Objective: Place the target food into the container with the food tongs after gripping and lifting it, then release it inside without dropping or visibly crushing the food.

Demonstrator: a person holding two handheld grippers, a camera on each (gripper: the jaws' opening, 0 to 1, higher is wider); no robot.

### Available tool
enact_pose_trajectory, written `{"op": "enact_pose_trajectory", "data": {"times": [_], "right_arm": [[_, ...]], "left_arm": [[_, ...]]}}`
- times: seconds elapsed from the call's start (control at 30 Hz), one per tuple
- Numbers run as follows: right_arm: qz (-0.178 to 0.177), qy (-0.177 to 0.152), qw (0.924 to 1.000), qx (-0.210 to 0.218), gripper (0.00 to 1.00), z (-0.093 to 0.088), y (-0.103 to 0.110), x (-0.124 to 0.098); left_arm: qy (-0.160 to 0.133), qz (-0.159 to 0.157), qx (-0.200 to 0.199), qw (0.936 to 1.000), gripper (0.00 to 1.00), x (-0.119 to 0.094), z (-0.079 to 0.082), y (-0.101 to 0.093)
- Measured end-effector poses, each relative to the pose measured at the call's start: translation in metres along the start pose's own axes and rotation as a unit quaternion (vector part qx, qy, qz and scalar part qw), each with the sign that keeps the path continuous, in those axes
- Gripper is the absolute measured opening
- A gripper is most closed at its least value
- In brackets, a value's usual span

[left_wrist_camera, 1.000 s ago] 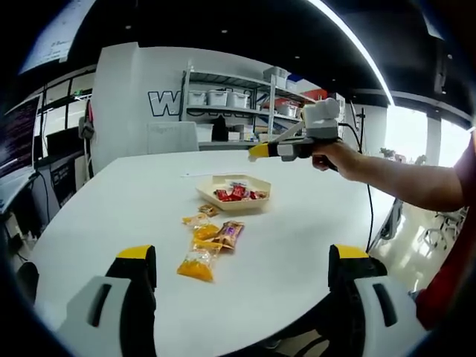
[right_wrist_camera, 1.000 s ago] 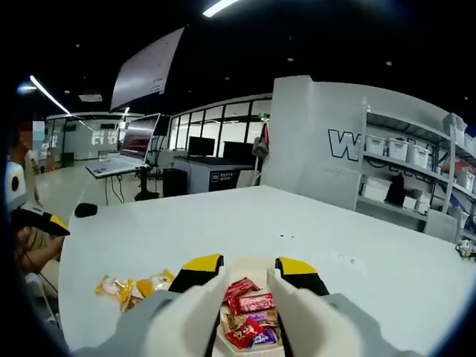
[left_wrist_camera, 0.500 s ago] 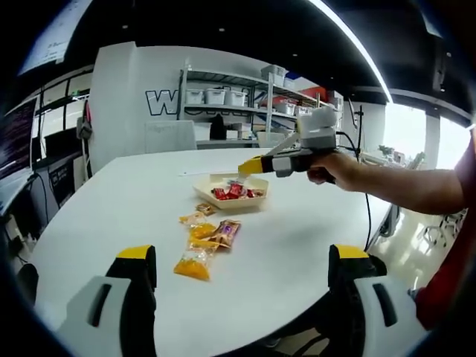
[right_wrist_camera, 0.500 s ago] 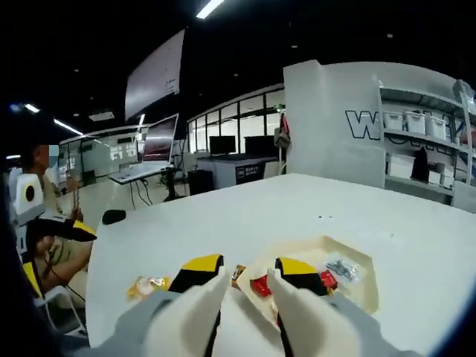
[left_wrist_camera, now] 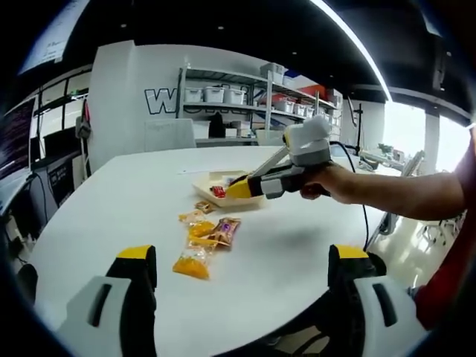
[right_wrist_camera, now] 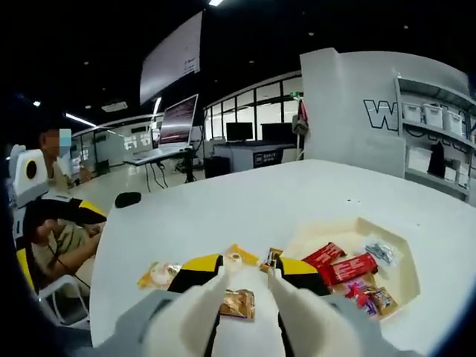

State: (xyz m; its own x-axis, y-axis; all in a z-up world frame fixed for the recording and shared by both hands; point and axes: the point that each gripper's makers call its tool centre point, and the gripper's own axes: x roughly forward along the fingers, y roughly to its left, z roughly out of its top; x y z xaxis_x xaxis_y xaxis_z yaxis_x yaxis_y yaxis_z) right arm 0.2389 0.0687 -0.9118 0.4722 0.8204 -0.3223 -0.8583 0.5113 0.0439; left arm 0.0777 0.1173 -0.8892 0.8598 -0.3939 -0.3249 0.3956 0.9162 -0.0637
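Observation:
Loose snack packets lie on the white table (left_wrist_camera: 97,208): an orange one (left_wrist_camera: 195,265) nearest, a brown one (left_wrist_camera: 227,232) and a small yellow one (left_wrist_camera: 195,217) beyond. A beige tray (left_wrist_camera: 210,181) holds red packets. My right gripper (left_wrist_camera: 236,189), held by a hand, hangs low between tray and loose packets. From its own view it (right_wrist_camera: 249,266) is open over a brown packet (right_wrist_camera: 238,303), apart from it, with the tray (right_wrist_camera: 312,236) and its red packets (right_wrist_camera: 354,266) to the right. My left gripper (left_wrist_camera: 242,254) stands wide open near the table's edge, holding nothing.
More packets (right_wrist_camera: 158,275) lie left of the right gripper's jaws. A small black object (right_wrist_camera: 128,199) sits near the table's far edge. A person (right_wrist_camera: 52,238) sits beside the table. Shelves with white bins (left_wrist_camera: 223,97) stand behind.
My right gripper has come down and away from over the tray toward the loose packets, its jaws still apart. The left gripper has stayed put.

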Motion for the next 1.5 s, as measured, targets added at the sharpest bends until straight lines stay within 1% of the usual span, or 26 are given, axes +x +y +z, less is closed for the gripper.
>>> {"op": "enact_pose_trajectory", "data": {"times": [0.1,0.17,0.33,0.47,0.5,0.53,0.6,0.7,0.8,0.9,1.0,1.07,1.13,1.23,1.4,1.5], "right_arm": [[0.005,0.006,1.0000,-0.001,0.23,-0.004,0.004,0.004],[0.007,0.021,0.9996,-0.016,0.23,-0.011,0.007,0.008],[0.016,0.032,0.9992,-0.018,0.23,-0.019,0.015,0.015],[0.010,0.035,0.9992,-0.015,0.24,-0.022,0.019,0.020],[0.008,0.040,0.9991,-0.015,0.24,-0.024,0.020,0.021],[0.006,0.052,0.9985,-0.016,0.23,-0.029,0.021,0.023],[0.009,0.042,0.9989,-0.019,0.23,-0.027,0.023,0.024],[0.004,0.052,0.9986,0.007,0.23,-0.028,0.021,0.023],[0.001,0.058,0.9983,0.007,0.23,-0.028,0.019,0.023],[-0.014,0.067,0.9976,0.014,0.23,-0.030,0.013,0.019],[-0.029,0.070,0.9964,0.036,0.23,-0.033,0.004,0.012],[-0.048,0.075,0.9953,0.038,0.23,-0.035,-0.001,0.004],[-0.055,0.072,0.9954,0.030,0.23,-0.036,-0.003,0.001],[-0.058,0.070,0.9948,0.045,0.23,-0.040,-0.005,-0.008],[-0.076,0.075,0.9919,0.069,0.23,-0.046,-0.010,-0.027],[-0.085,0.074,0.9916,0.063,0.23,-0.049,-0.011,-0.037]], "left_arm": [[-0.001,0.002,-0.004,1.0000,0.94,0.001,0.000,0.001],[-0.001,0.001,-0.004,1.0000,0.94,0.001,-0.001,0.000],[0.001,0.000,-0.006,1.0000,0.94,0.003,-0.002,0.000],[0.003,-0.001,-0.004,1.0000,0.94,0.004,-0.003,0.000],[0.003,-0.001,-0.004,1.0000,0.94,0.005,-0.003,-0.001],[0.004,-0.001,-0.004,1.0000,0.94,0.005,-0.003,-0.001],[0.003,-0.002,-0.005,1.0000,0.94,0.006,-0.003,-0.001],[0.003,-0.002,-0.005,1.0000,0.94,0.006,-0.003,-0.001],[0.005,-0.003,-0.006,1.0000,0.93,0.006,-0.006,0.000],[0.003,-0.004,-0.008,1.0000,0.93,0.007,-0.005,0.000],[0.001,-0.003,-0.007,1.0000,0.93,0.006,-0.005,0.001],[0.001,-0.004,-0.009,1.0000,0.93,0.006,-0.005,0.001],[0.002,-0.004,-0.011,0.9999,0.93,0.007,-0.006,0.002],[0.003,-0.008,-0.008,0.9999,0.93,0.010,-0.006,-0.001],[0.000,-0.014,-0.005,0.9999,0.93,0.012,-0.003,-0.006],[0.001,-0.014,-0.008,0.9999,0.93,0.013,-0.006,-0.006]]}}
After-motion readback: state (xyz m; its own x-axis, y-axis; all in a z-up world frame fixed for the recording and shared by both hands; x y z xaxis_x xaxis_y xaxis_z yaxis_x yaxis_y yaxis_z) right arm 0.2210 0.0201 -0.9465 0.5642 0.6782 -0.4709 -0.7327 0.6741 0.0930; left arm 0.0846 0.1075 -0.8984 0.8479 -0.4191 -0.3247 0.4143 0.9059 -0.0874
